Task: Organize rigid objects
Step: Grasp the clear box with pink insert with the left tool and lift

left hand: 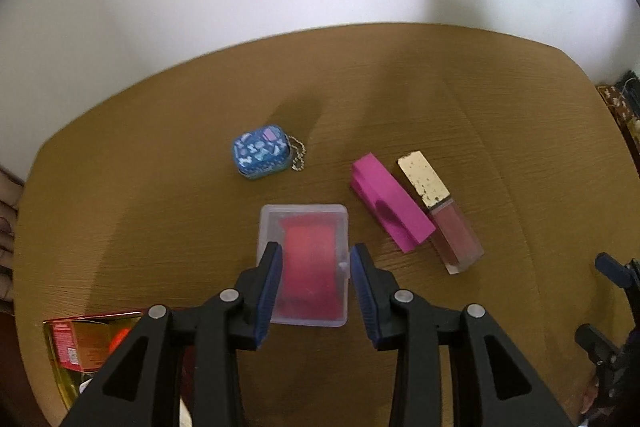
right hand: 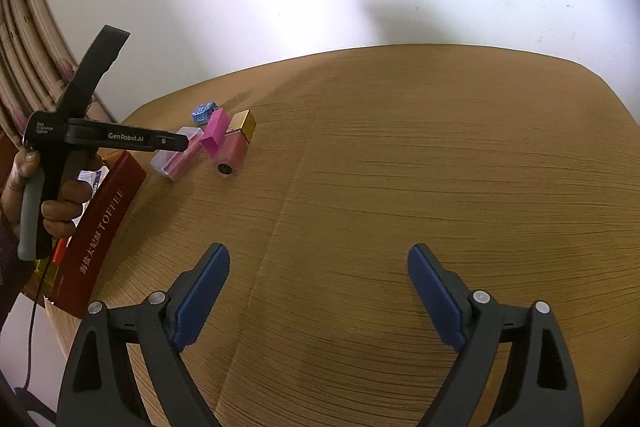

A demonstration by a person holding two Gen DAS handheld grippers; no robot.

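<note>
Clear plastic box (left hand: 306,267) of red contents sits between the left gripper (left hand: 314,261) pads, apparently grasped for sorting; the right gripper (right hand: 318,291) hangs released, empty.

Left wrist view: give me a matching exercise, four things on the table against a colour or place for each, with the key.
Things:
1. tin with ball chain
2. clear plastic case
3. wedge-shaped block
4. lip gloss tube

Descriptions:
A. magenta, lying alongside the gold-capped item
B. between the fingers of the left tongs
C. blue patterned, farthest back on the table
D. gold cap, pink contents, farthest right of the four

Pairs: 1-C, 2-B, 3-A, 4-D
</note>
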